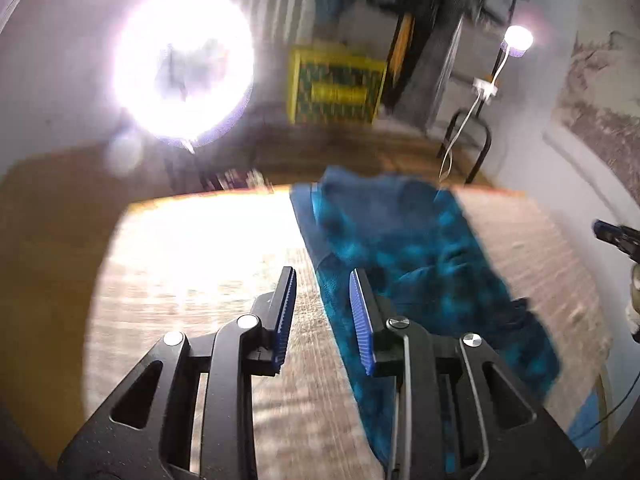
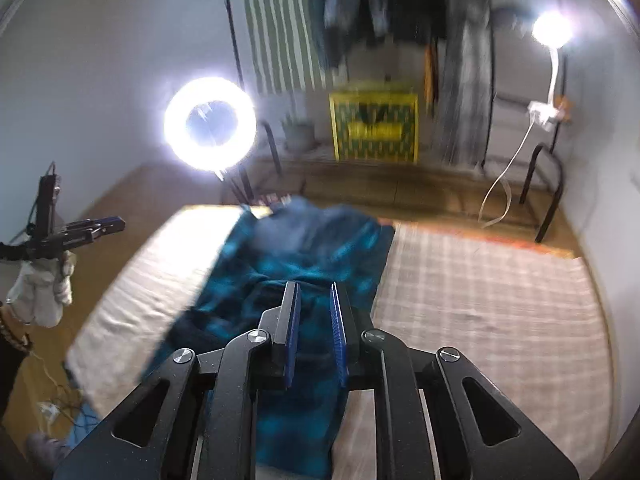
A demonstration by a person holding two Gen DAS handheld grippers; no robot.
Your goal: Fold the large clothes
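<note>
Ring light: I see a bright ring lamp [image 2: 210, 123] at the far left of the room; in my left wrist view it blooms into a white glare [image 1: 183, 66].
Gloved hand: at the left edge of my right wrist view, a hand in a pale glove [image 2: 40, 288] holds the other gripper's handle, with beads at the wrist.
Left gripper: my left gripper [image 1: 323, 280] hangs above the bed with its jaws apart and nothing between the blue pads; through the gap I see bare sheet and the garment's left edge.
Bed: a pale checked sheet [image 2: 488, 296] covers the bed, brightly lit on its left side.
Garment: the large teal and dark blue mottled cloth [image 2: 304, 252] lies lengthwise along the middle of the bed, from the far edge toward me, rumpled, with a darker fold near its middle; in the left wrist view it lies right of centre [image 1: 400, 240].
Right gripper: my right gripper [image 2: 314, 292] is over the garment, jaws narrowly apart, and I see no cloth pinched between them.
Yellow crate: a yellow crate [image 2: 374, 128] stands on the floor beyond the bed, below hanging clothes.
Small lamp: a second small lamp [image 2: 552, 30] glows at the upper right, a white cable trailing down from it.
Focus: both views are motion-blurred.
</note>
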